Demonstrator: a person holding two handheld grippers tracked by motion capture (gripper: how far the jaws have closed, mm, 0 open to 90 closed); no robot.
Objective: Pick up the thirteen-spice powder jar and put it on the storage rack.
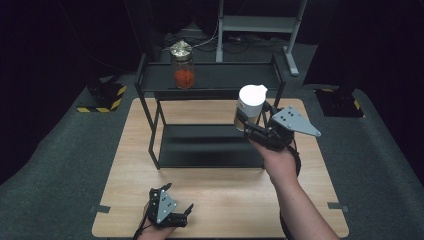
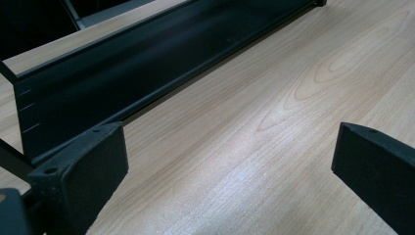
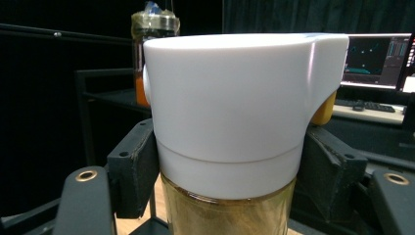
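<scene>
- high view: right gripper (image 1: 248,121) raised above the right part of the table (image 1: 310,200), jaws closed around a jar (image 1: 248,107) with a white lid, held upright in the air just near of the rack's top shelf (image 1: 225,76) and over the right end of the lower shelf (image 1: 210,145).
- same view: a second jar (image 1: 183,65), orange inside with a crinkled foil-like top, already standing on the left half of the top shelf; room free to its right.
- same view: left gripper (image 1: 177,209) low at the near left edge of the table, apart from the rack, jaws spread, nothing between them.
- left gripper view: two black jaws wide apart over bare wood, gripping nothing; the rack's lower shelf (image 2: 147,63) running across the far side, a little way off.
- right gripper view: white-lidded jar (image 3: 230,122) close up, pinched on both sides just under the lid, yellowish-brown contents visible through the glass; jar upright, hold looks square and firm.
- same view: the orange jar (image 3: 147,54) behind and to the left on the top shelf; a lit screen (image 3: 377,58) far right, beyond the rack.
- judged progress: likely about halfway through shelving the jars — one placed, one lifted and carried close to the rack.
- left to do, by the look of it: bring the held jar over the open right part of the top shelf, set it down level, let go, pull back clear of the shelf rail.
</scene>
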